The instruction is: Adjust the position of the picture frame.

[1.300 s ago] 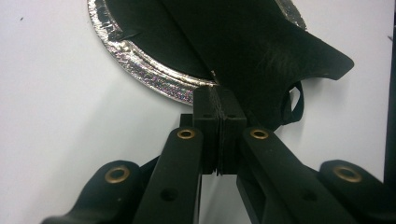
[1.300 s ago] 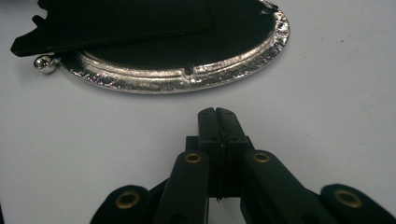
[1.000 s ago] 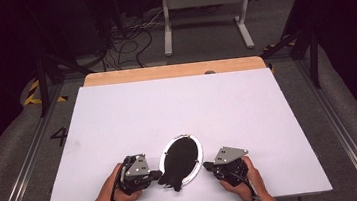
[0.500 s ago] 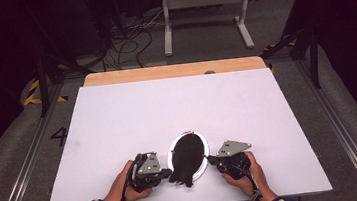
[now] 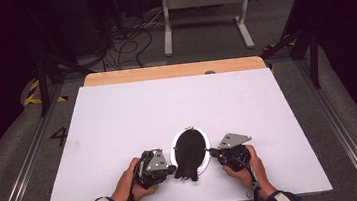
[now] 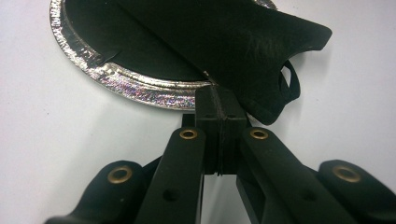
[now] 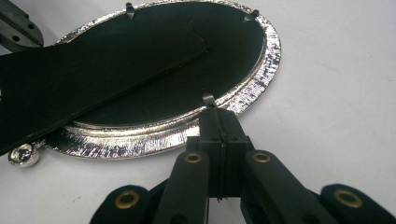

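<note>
Oval frame lying near front edge of surface. Left tongs clamping black backing flap; right tongs closed, pinching metal tab on rim. Step: freeing backing. Next: bending tab clear, gently.

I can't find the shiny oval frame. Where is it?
In the high view, the shiny oval frame lies flat near the white table's front edge, right between the left claw and the right claw.

A white table is being occupied, at its near middle edge, by an oval silver frame with a black backing; nearby, a small silver knob is lying.
</note>
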A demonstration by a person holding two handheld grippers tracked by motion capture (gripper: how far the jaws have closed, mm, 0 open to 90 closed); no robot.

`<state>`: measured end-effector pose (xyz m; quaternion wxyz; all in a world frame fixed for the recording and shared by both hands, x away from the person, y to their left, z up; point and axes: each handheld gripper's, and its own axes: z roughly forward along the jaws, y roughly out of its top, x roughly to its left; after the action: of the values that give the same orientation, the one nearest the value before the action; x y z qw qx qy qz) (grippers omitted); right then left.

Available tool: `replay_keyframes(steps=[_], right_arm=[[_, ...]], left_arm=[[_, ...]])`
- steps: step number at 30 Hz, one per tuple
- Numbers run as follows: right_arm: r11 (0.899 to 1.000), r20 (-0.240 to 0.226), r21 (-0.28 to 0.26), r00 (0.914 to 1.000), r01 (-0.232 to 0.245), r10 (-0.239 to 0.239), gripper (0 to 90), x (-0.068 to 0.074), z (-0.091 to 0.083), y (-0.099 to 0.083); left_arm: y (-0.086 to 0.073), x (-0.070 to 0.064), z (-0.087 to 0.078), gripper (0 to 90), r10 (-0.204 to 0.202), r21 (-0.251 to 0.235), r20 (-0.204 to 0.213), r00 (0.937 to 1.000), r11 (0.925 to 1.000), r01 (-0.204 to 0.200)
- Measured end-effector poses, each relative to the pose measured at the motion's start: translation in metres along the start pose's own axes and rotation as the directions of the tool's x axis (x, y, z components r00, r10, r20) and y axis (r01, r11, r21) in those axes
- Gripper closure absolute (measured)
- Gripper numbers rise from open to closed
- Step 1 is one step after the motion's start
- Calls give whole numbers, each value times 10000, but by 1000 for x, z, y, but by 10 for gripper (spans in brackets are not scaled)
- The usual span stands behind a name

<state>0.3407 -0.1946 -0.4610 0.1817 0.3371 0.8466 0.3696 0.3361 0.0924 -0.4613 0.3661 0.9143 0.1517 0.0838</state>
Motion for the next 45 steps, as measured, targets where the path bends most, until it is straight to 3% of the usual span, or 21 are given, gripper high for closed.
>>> replay_keyframes(steps=[15,24,27,45], right_arm=[[9997,346,-6,9991,-263,263,900,-15,13,11],[9995,524,-30,9981,-325,326,900,-20,18,14],[9993,531,-59,9979,-365,368,900,-20,18,14],[9995,413,-44,9987,-297,299,900,-19,15,12]], left_arm=[[5,5,5,898,-155,-17,-29,9999,9999,155],[8,8,7,899,-20,36,-27,10000,10000,20],[8,9,8,900,-116,-27,50,9999,9999,116],[10,6,8,896,213,118,-171,9996,9997,-211]])
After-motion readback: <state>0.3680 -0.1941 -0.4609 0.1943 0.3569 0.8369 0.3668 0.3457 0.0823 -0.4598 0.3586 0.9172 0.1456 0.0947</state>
